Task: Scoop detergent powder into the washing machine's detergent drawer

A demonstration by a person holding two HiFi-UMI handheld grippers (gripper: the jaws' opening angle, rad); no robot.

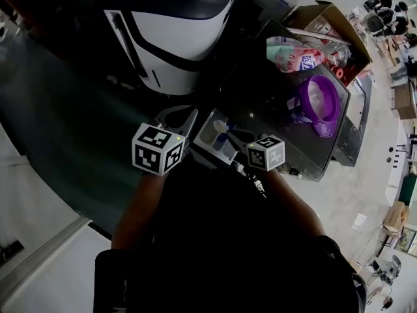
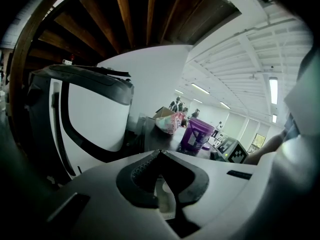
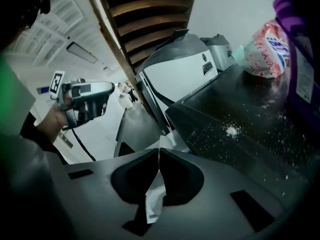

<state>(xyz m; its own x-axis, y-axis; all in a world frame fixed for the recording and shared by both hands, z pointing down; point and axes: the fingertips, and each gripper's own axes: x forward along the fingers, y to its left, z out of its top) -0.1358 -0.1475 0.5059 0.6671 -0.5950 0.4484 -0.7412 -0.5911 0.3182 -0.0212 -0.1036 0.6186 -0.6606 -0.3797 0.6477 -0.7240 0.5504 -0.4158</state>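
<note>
A white, smooth-bodied washing machine [image 1: 176, 51] with a curved black band and a dark grey lid stands at the upper left of the head view. Just below it is the left gripper [image 2: 159, 152], clenched. Its ribbed dark pads meet at the tips, and only a pale sliver shows in the gap behind them; what that sliver is cannot be told.

Just to the right, between the two grippers, the white plastic detergent drawer [image 1: 210, 137] stands open, a shallow rectangular tray with a greyish inside. The right gripper [image 3: 158, 150] hangs at its far side. Its jaws are also pressed together tip to tip, with white showing through the opening beneath them.

Further right is the glossy black counter [image 3: 250, 114], dusted with white specks and a small heap of spilled powder [image 3: 231, 130]. On it stands a round bucket of translucent purple plastic [image 1: 319, 103] with a label on its side. Beyond the bucket lies a crinkled detergent bag in pink, white and teal [image 1: 290, 54], next to an open brown cardboard box [image 1: 326, 15].
</note>
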